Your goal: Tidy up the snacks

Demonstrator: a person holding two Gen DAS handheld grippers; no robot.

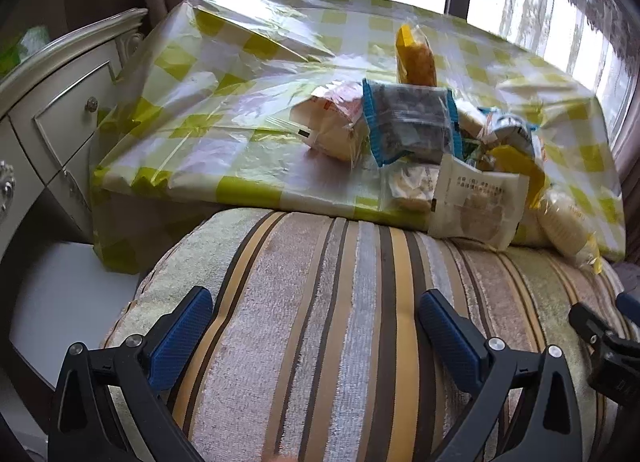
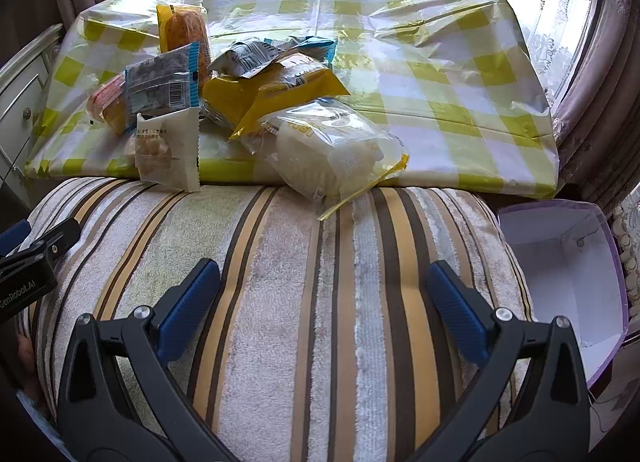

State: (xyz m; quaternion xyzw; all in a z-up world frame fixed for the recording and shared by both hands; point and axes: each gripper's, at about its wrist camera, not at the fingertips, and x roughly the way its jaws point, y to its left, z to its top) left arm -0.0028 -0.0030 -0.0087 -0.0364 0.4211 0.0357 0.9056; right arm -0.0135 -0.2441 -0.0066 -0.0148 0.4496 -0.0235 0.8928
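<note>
A heap of snack packets lies on the green-checked tablecloth point(image 1: 224, 114) point(image 2: 440, 74). It holds a blue-edged packet point(image 1: 410, 122) point(image 2: 160, 80), an upright orange packet point(image 1: 414, 58) point(image 2: 186, 30), a white cracker packet point(image 1: 478, 202) point(image 2: 170, 148) leaning off the front edge, yellow bags point(image 2: 276, 92), and a clear bag of white rolls point(image 2: 332, 148). My left gripper point(image 1: 316, 334) and right gripper point(image 2: 324, 302) both stand open and empty over a striped cushion point(image 1: 340, 302) point(image 2: 300, 282), short of the heap.
An open white and purple box point(image 2: 572, 274) sits at the right beside the cushion. A pale cabinet with drawers point(image 1: 60, 102) stands to the left of the table. Curtains and bright windows lie behind the table.
</note>
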